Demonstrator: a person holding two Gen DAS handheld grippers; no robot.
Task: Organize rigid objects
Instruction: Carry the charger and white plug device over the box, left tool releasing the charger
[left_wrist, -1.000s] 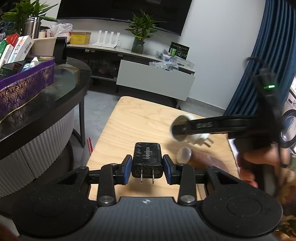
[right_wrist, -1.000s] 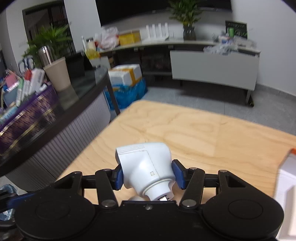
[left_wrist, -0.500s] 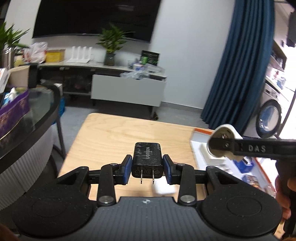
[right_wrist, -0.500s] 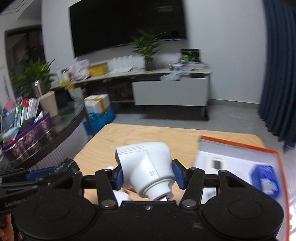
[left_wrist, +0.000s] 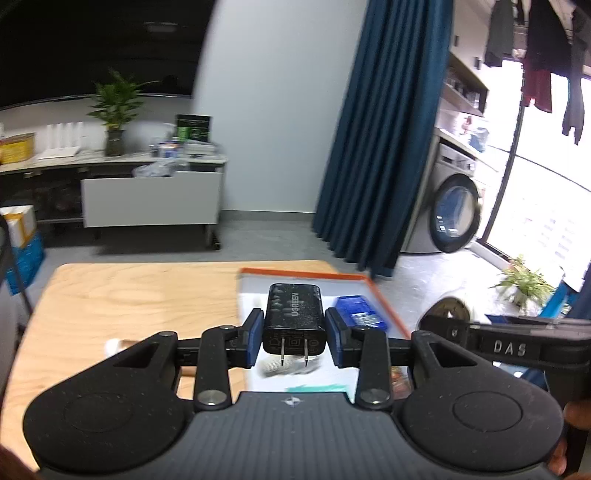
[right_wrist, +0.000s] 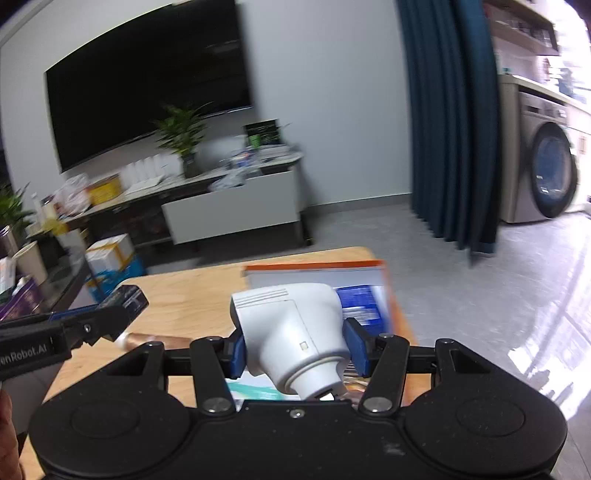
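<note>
Left gripper (left_wrist: 294, 341): clamps black charger (left_wrist: 294, 317) | Right gripper (right_wrist: 294, 352): clamps white adapter (right_wrist: 291, 332) | Change: both swung from bare table to orange-rimmed tray (left_wrist: 384, 306) | Meaning: deposit likely next

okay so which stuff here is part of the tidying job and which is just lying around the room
Job: black charger in left tongs; white adapter in right tongs; orange-rimmed tray; blue box.
Lying about: washing machine; potted plant; curtain.
</note>
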